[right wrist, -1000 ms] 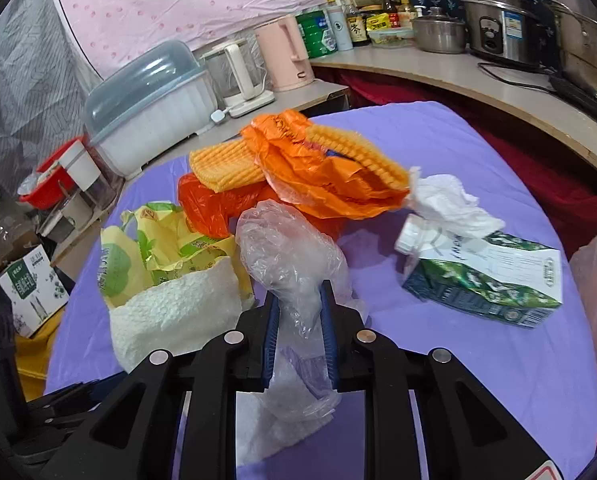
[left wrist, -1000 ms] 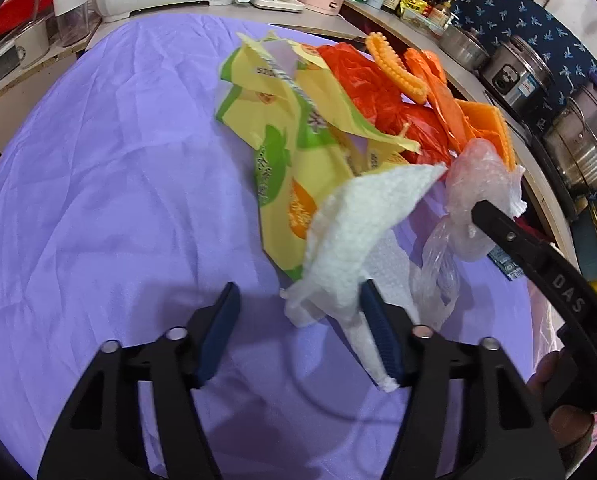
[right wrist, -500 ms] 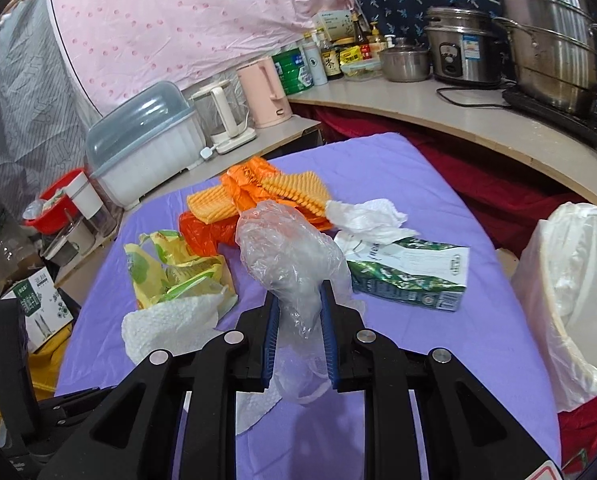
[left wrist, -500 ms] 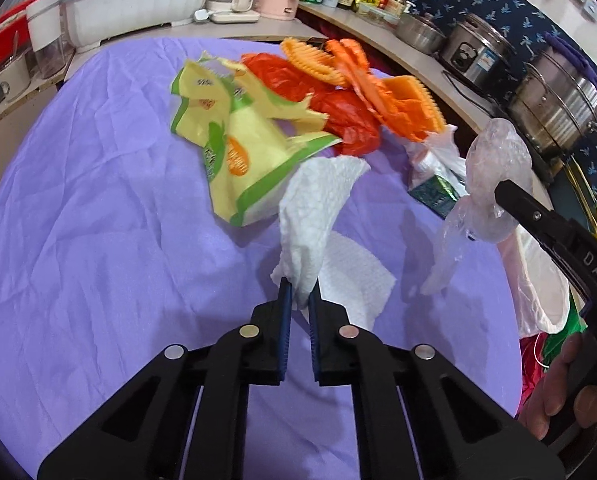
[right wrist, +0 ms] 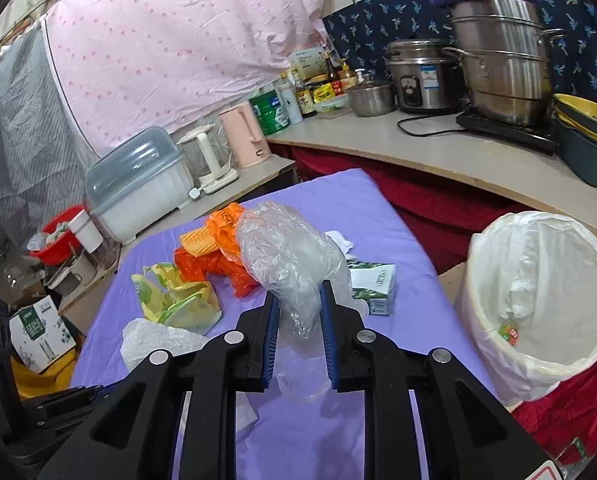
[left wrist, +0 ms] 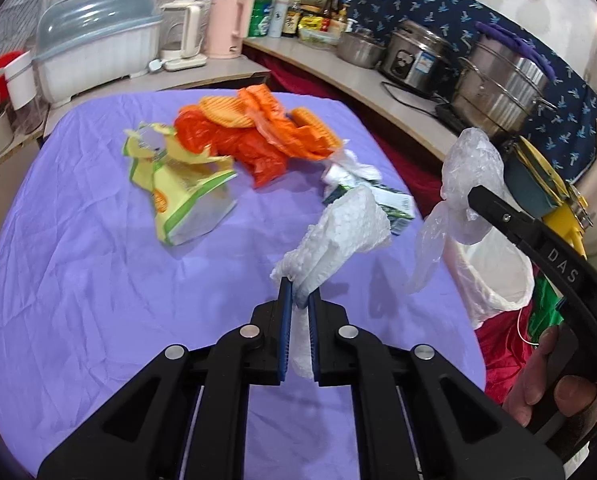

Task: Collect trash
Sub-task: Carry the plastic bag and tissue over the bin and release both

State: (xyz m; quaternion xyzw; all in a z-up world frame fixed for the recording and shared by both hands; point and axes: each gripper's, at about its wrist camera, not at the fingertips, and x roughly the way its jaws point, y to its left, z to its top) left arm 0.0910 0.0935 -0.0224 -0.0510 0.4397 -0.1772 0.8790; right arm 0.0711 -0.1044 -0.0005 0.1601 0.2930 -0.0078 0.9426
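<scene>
My left gripper (left wrist: 298, 300) is shut on a white paper towel (left wrist: 342, 236) and holds it above the purple table (left wrist: 98, 280). My right gripper (right wrist: 298, 304) is shut on a clear plastic bag (right wrist: 290, 256), also lifted; the bag also shows in the left wrist view (left wrist: 472, 168). On the table lie a yellow-green wrapper (left wrist: 178, 184), orange bags (left wrist: 258, 136) and a green-white carton (right wrist: 372, 282). A white-lined trash bin (right wrist: 538, 304) stands off the table's right edge, to the right of my right gripper.
A counter (right wrist: 438, 152) with pots, a rice cooker, bottles and kettles runs behind the table. A covered dish rack (right wrist: 134, 184) stands at the back left. A cardboard box (right wrist: 38, 328) sits on the floor at left.
My left gripper closed on the paper towel and lifted it. Both grippers rose and drew back toward the right, and the trash bin came into view.
</scene>
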